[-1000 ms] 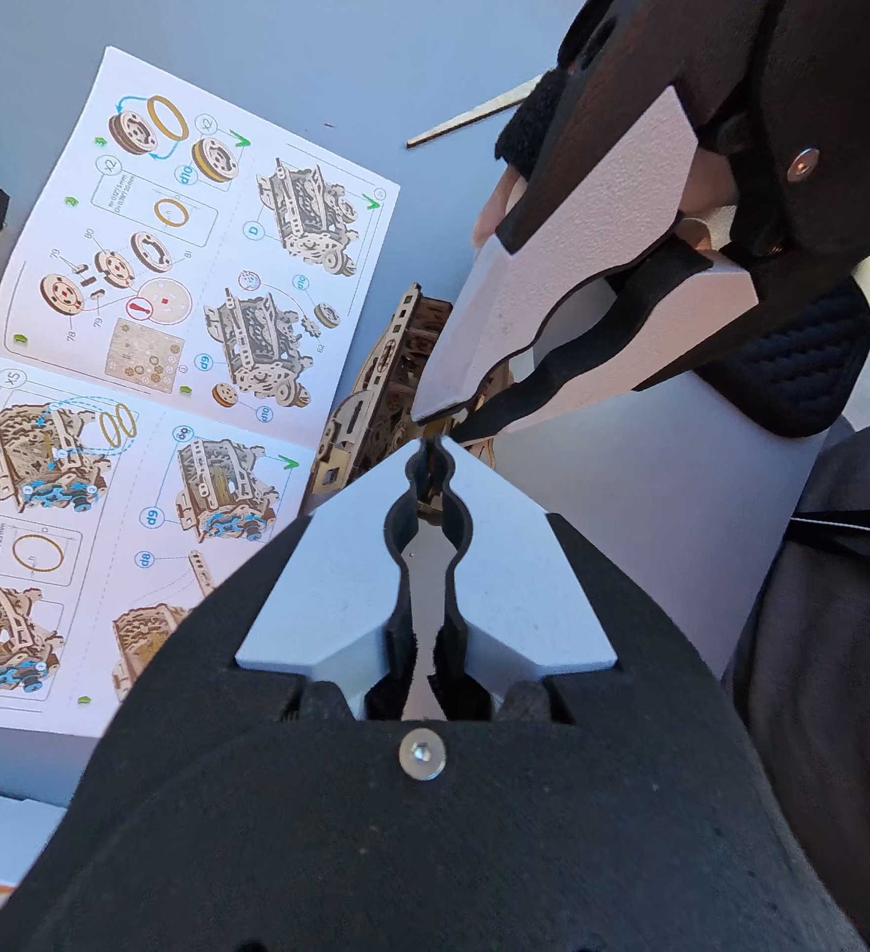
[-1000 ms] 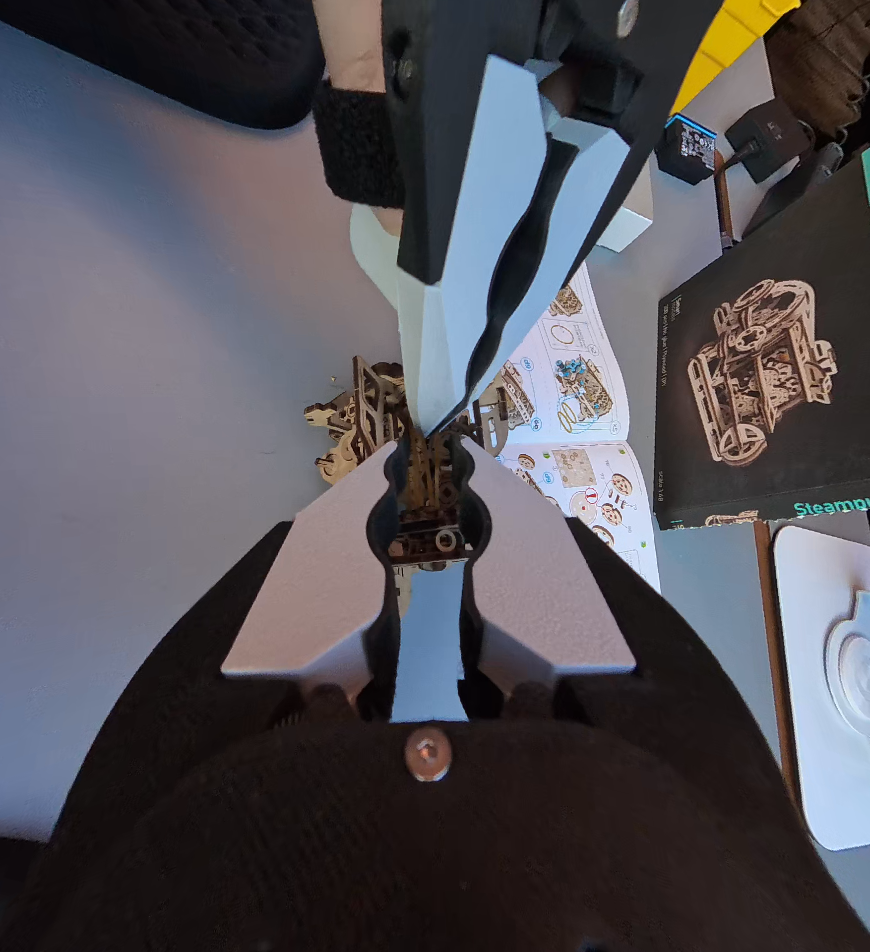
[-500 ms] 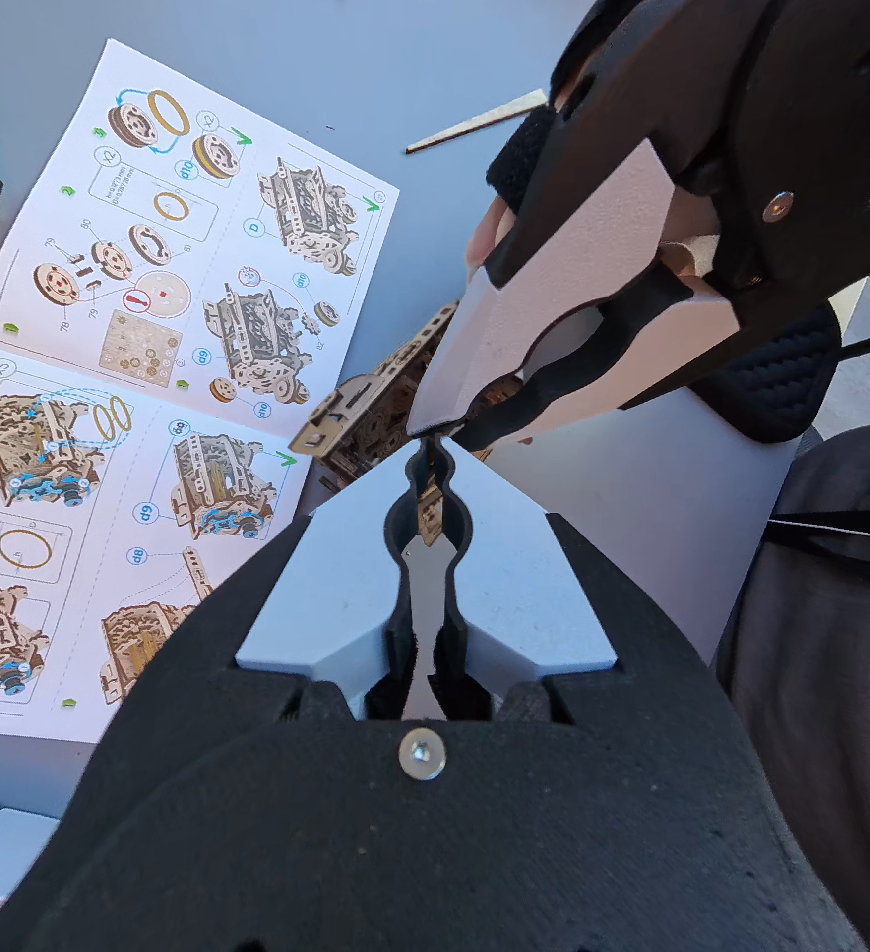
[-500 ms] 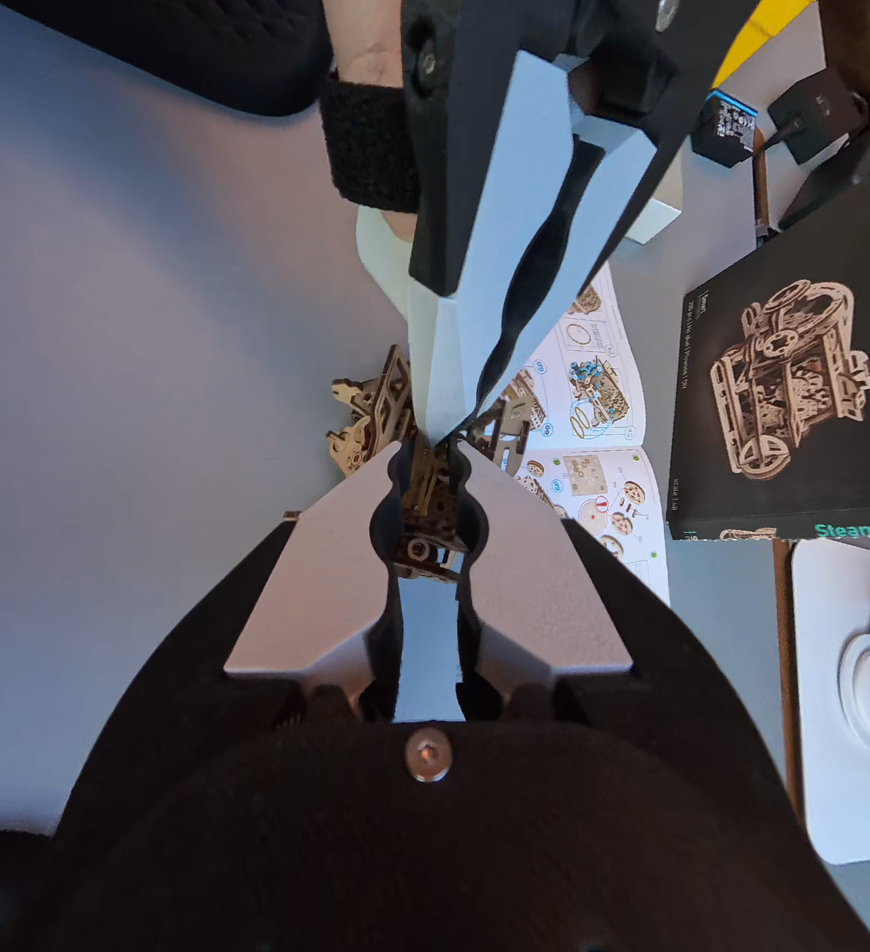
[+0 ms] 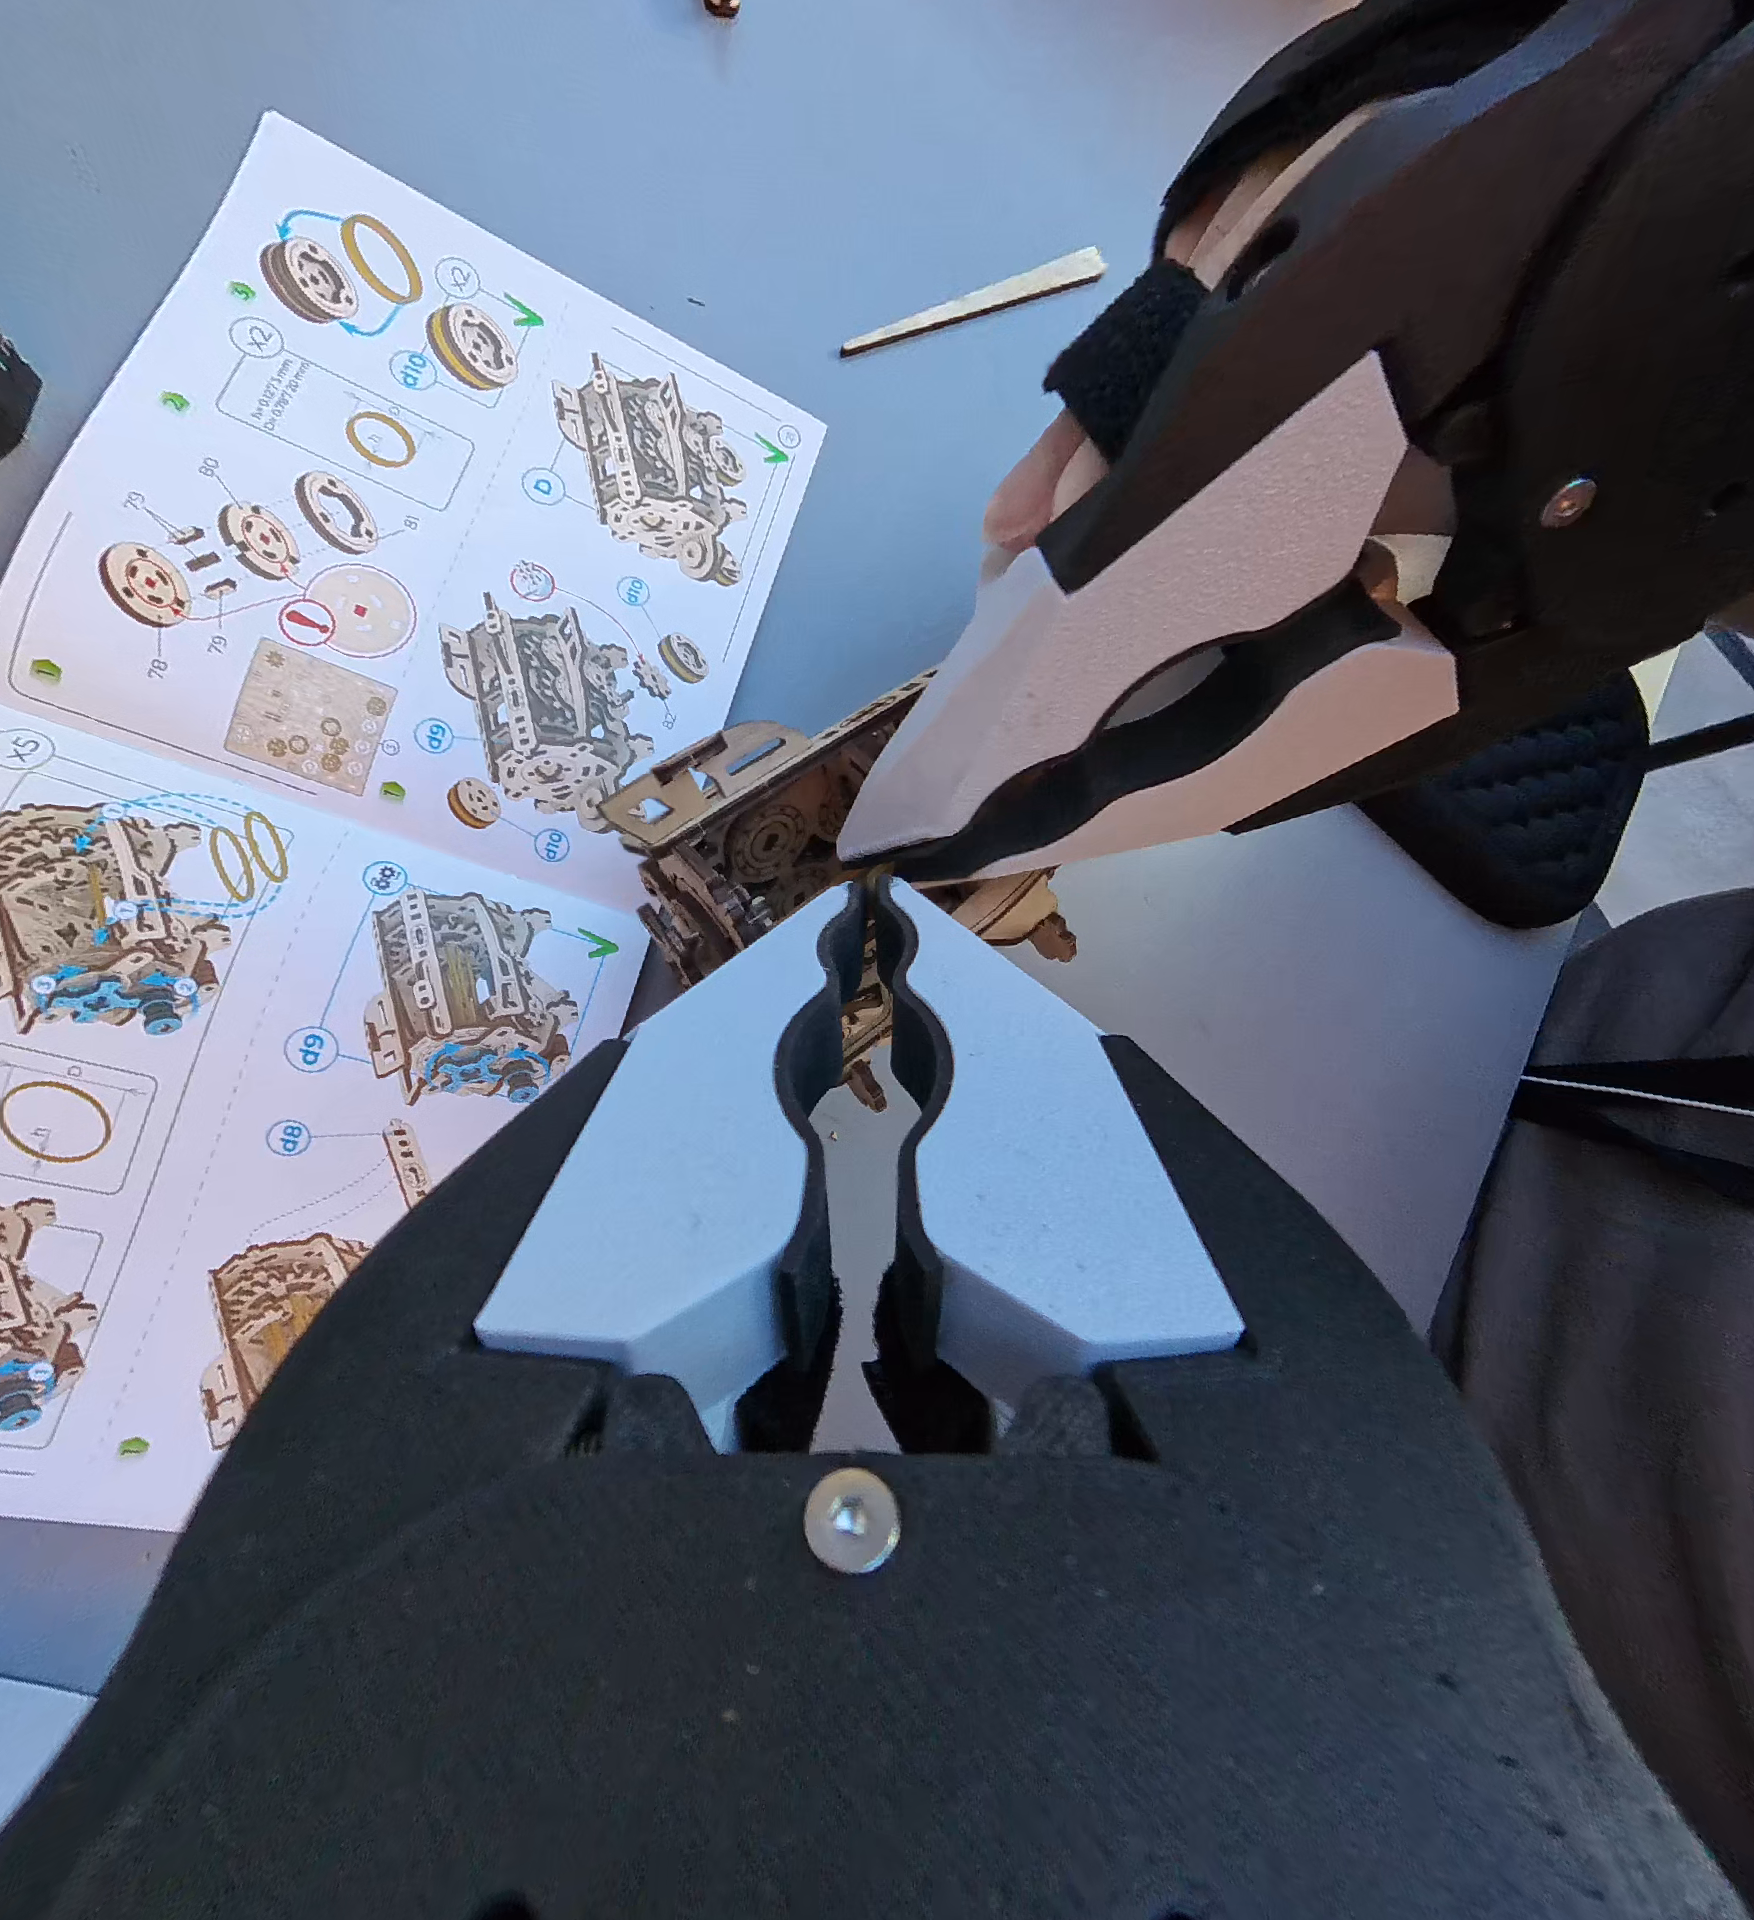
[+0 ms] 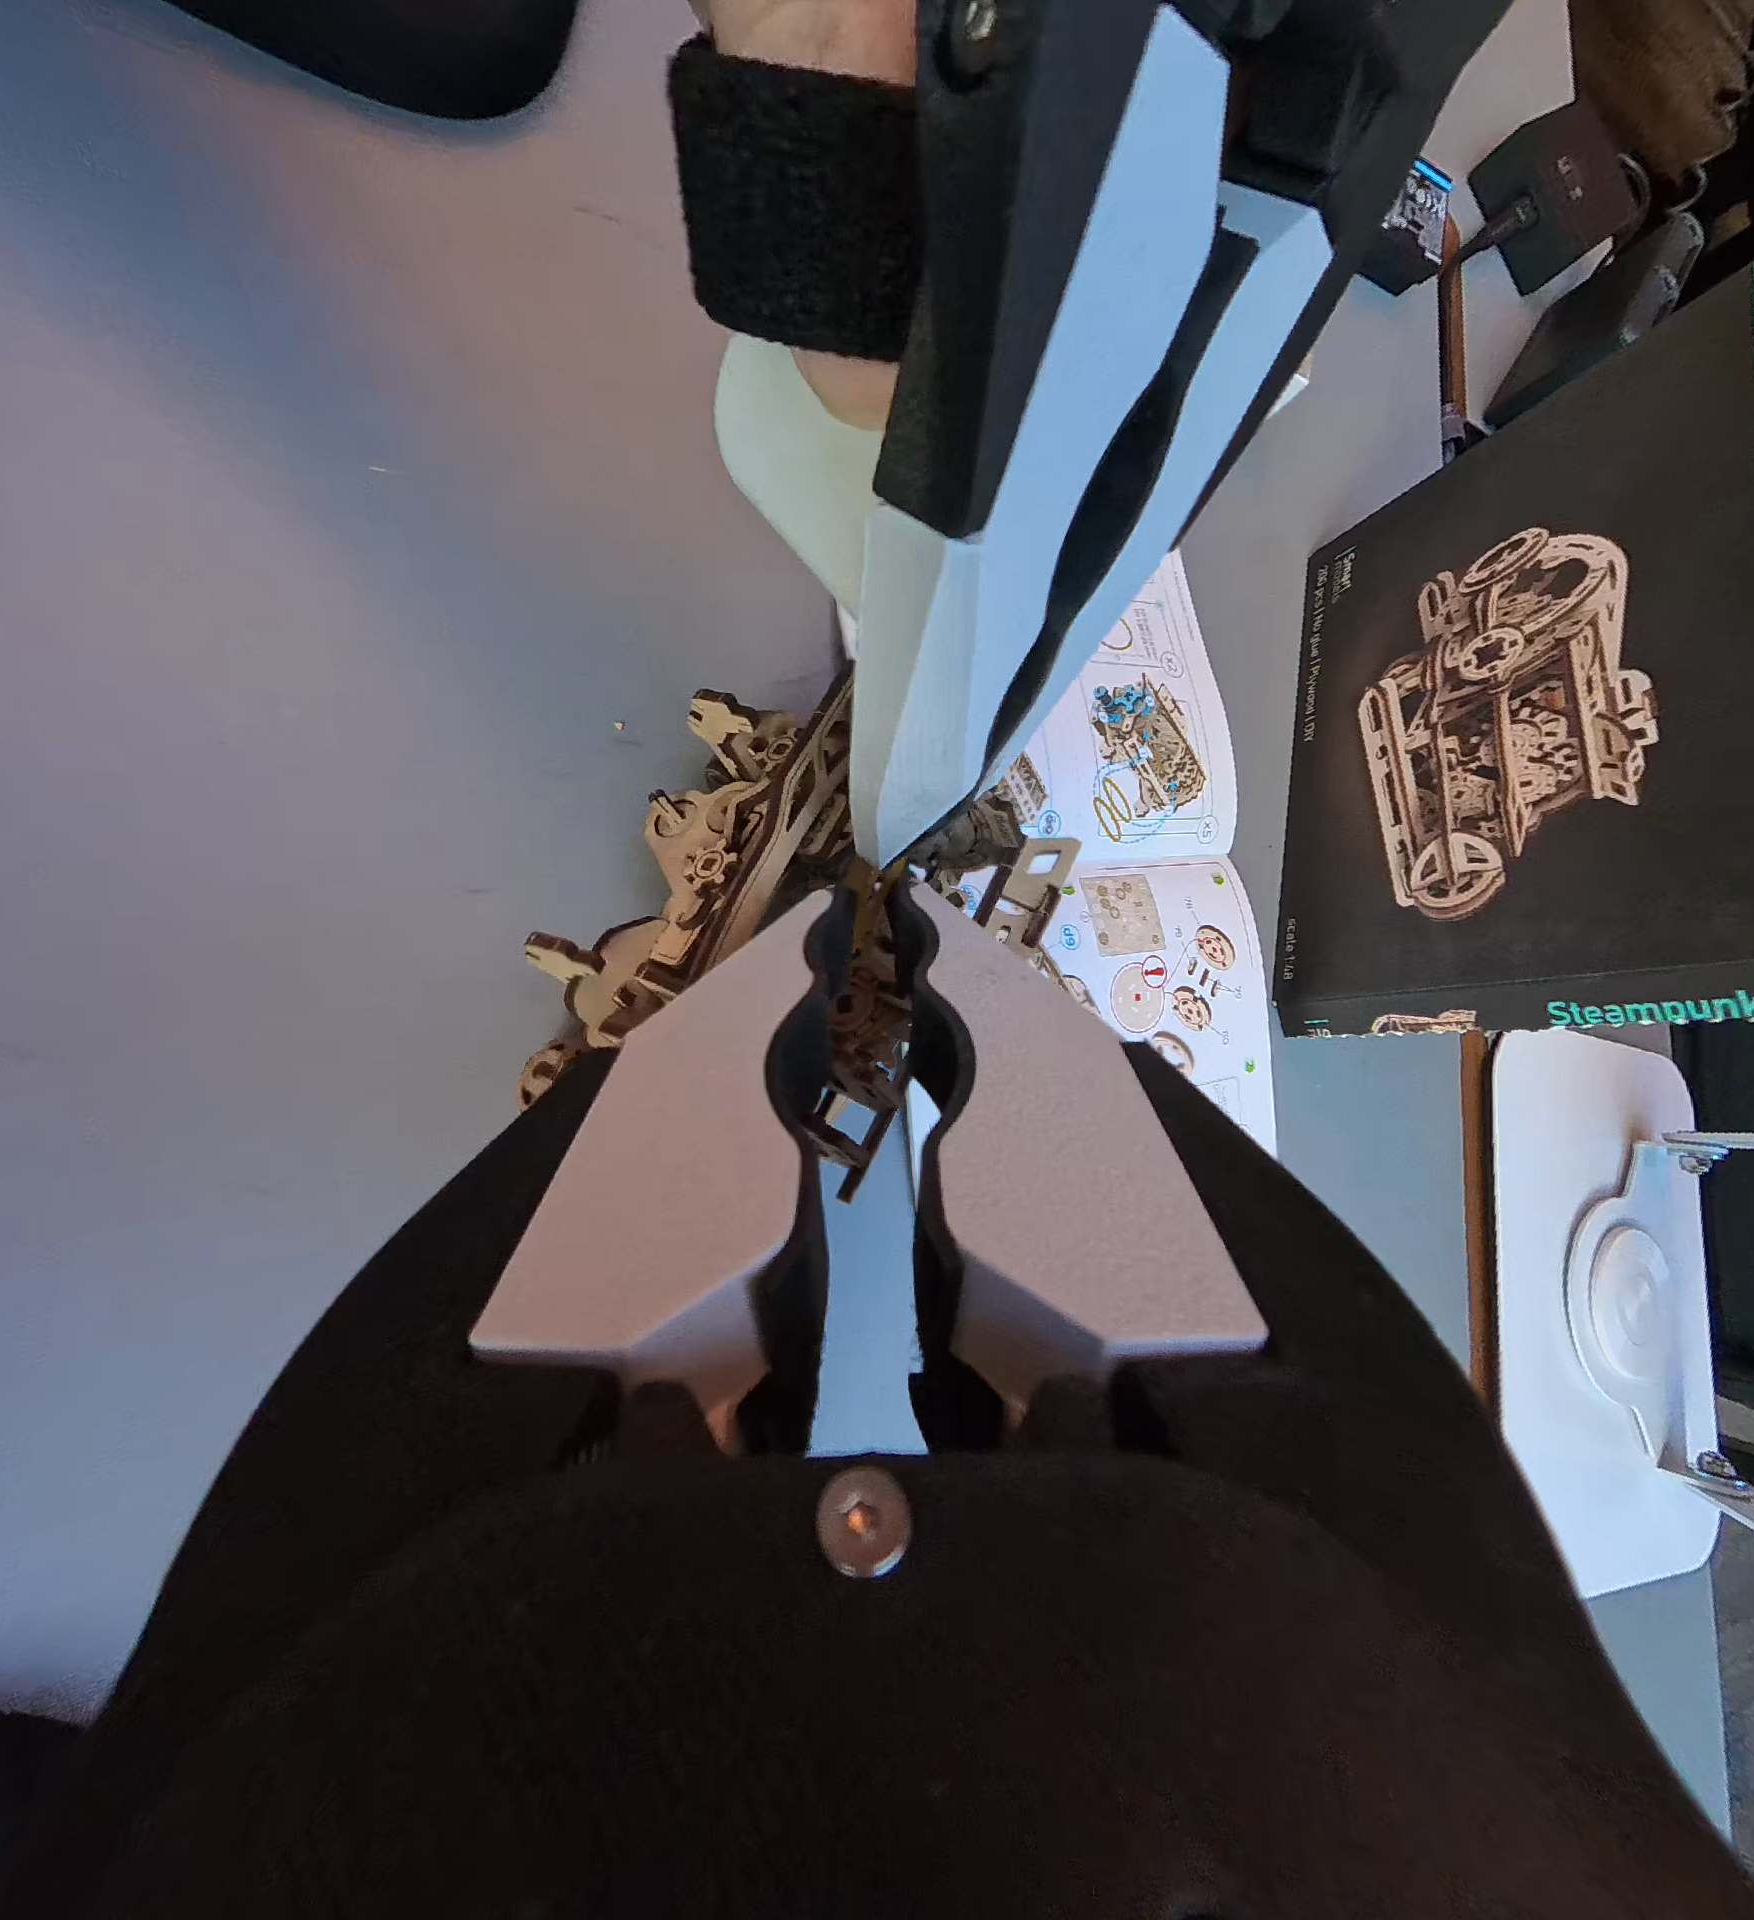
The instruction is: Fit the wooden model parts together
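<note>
Here we hold both tools (image 5: 868, 894) (image 6: 873, 894) clamped on the model (image 5: 748, 821), so we should press gently, aligned.

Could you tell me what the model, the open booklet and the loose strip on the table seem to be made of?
Model: thin pale wood, dark cut edges, probably laser-cut plywood. Booklet: white printed paper, creased at the fold. Strip: flat pale sliver, likely the same wood.

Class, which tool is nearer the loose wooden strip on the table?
Right. The right tool reaches in close beside the wooden strip; the left tool sits well short of it, at the wooden model.
</note>
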`<state>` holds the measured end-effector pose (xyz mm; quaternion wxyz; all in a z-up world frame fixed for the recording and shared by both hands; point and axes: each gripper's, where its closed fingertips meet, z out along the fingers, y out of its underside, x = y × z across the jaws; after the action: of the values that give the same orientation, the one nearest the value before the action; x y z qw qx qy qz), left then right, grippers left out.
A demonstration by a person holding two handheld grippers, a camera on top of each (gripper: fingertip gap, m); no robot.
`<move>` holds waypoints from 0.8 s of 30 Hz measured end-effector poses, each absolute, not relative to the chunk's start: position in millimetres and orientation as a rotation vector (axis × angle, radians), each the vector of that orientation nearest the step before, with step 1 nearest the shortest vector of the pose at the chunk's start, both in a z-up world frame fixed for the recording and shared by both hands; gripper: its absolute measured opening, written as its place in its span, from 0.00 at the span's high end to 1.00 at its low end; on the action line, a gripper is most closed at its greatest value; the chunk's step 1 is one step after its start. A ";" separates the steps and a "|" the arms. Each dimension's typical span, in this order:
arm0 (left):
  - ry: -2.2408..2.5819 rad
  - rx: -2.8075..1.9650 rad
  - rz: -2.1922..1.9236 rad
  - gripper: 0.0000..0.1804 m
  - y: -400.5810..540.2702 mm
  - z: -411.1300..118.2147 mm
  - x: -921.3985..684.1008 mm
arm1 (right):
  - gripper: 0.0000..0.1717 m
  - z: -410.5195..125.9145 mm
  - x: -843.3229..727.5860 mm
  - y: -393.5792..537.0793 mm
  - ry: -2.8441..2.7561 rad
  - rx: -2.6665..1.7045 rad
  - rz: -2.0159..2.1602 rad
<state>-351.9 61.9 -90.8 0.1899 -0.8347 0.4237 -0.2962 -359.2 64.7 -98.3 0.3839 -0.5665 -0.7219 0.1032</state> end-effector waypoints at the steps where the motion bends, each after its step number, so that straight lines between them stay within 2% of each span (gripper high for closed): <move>1: 1.190 -2.344 -0.838 1.00 62.4 -90.6 -352.1 | 0.97 -98.4 -359.3 64.8 -1.838 -1.442 0.262; 14: 1.197 -2.277 -0.875 1.00 67.6 -88.6 -352.0 | 1.00 -96.3 -359.0 68.2 -1.785 -1.512 0.430; 19: 1.158 -2.129 -0.899 0.84 86.3 -74.3 -362.4 | 1.00 -96.0 -358.4 68.5 -1.777 -1.533 0.473; 22: 1.170 -1.904 -1.014 0.57 97.7 -62.3 -365.4 | 1.00 -95.8 -358.0 68.7 -1.775 -1.544 0.494; 23: 1.179 -1.827 -1.043 0.51 100.0 -61.9 -366.2 | 1.00 -96.0 -357.7 69.2 -1.774 -1.547 0.495; 24: 1.196 -1.758 -1.053 0.48 101.7 -64.3 -367.2 | 1.00 -95.9 -357.9 69.1 -1.774 -1.549 0.502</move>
<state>-367.2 101.7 -64.3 0.3750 -0.6868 0.4672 -0.4115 -357.9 69.1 -95.9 0.3588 -0.6005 -0.6876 0.1945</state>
